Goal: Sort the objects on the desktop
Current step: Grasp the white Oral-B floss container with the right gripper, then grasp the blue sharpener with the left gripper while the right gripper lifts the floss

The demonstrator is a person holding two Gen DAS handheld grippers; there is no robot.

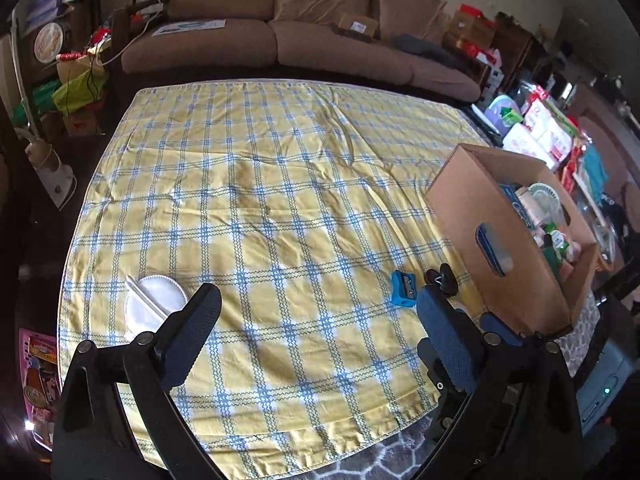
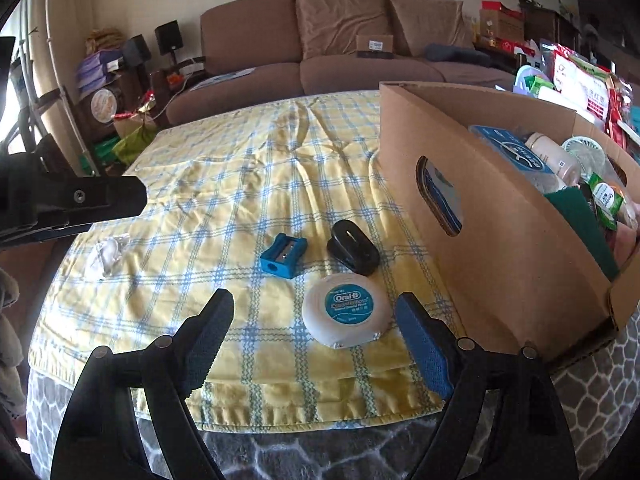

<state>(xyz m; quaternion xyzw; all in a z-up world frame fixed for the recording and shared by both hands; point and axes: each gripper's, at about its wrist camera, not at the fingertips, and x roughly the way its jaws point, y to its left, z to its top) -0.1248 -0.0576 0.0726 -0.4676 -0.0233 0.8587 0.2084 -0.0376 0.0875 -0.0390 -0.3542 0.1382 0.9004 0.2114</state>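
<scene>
A white Oral-B floss case (image 2: 346,310) lies on the yellow plaid cloth (image 2: 240,184), just ahead of my open, empty right gripper (image 2: 316,324), nearer its right finger. Behind it lie a blue pencil sharpener (image 2: 283,255) and a black clip (image 2: 353,247). The sharpener (image 1: 404,289) and clip (image 1: 442,278) also show in the left wrist view, by the right finger of my open, empty left gripper (image 1: 318,316). A white round case (image 1: 154,307) lies by its left finger. A cardboard box (image 1: 504,236) holding several items stands at the right, also in the right wrist view (image 2: 500,216).
A crumpled white object (image 2: 108,254) lies on the cloth at left. The other gripper's black body (image 2: 72,200) juts in from the left. A brown sofa (image 1: 280,28) stands behind the table. Clutter fills both sides. A patterned surface (image 2: 280,456) shows past the cloth's near edge.
</scene>
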